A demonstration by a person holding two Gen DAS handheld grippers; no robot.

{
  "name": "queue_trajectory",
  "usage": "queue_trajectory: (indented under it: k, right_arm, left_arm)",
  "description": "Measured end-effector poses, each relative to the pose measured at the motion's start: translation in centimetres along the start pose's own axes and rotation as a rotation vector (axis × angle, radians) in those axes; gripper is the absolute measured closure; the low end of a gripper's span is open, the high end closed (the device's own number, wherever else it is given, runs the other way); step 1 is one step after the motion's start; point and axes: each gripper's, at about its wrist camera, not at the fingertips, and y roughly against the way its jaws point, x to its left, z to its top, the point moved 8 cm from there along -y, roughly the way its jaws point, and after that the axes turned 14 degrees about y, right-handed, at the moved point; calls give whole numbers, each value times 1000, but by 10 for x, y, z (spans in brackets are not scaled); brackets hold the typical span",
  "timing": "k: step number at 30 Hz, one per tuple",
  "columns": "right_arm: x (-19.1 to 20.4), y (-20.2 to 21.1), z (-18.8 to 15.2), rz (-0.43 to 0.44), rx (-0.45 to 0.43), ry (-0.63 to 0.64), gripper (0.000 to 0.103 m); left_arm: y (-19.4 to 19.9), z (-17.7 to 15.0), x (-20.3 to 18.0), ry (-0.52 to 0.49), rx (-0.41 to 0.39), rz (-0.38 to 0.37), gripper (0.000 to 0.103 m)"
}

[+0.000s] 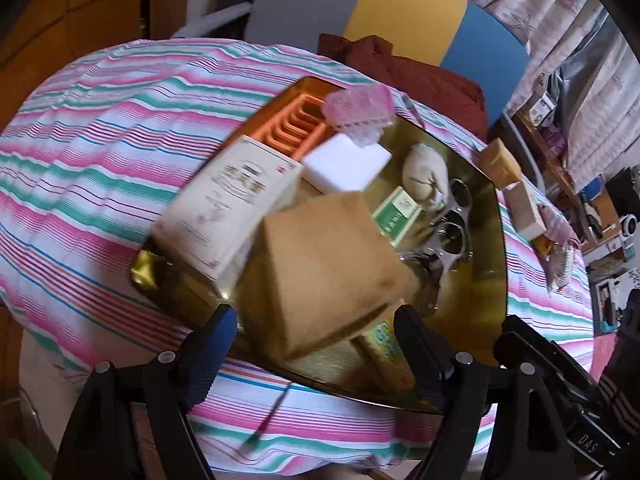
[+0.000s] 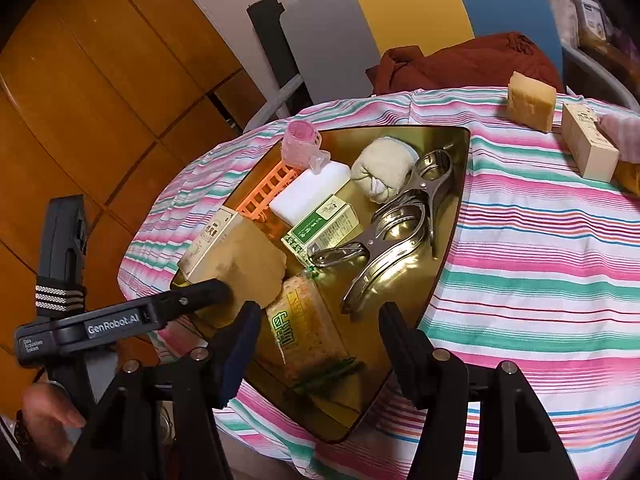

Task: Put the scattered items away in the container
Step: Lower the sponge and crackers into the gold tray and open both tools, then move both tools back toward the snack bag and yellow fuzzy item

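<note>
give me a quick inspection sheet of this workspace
surface: striped cloth over a table.
job's things: gold tray holds a white block, green box, metal clips, cloth bundle, orange rack and snack pack.
clutter: yellow sponge and cream box lie outside the tray.
grippers: left gripper shut on brown box above the tray; right gripper open, empty.
cables: nothing seen.
surroundings: rust-red fabric, coloured boards.
</note>
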Motion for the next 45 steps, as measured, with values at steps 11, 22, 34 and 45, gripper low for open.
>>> queue_trajectory:
  k: [11,22,34,45]
  right_arm:
    - [-7,5,-1,1,-17,-20,40]
    - [-24,18,-1,-4,-64,-73,39]
    - [-72,40,-14,-64,-106,-172,37]
    - [-173,84,-43,-244,-158,-341,35]
  left_arm:
    - [-9,9,14,-30,-53,136,27]
    - [9,6,5,87,-104,41,26]
    - [3,-12,-60,12,-72,-75,26]
    - [-5,-45,-171,-253,-47,-163,26]
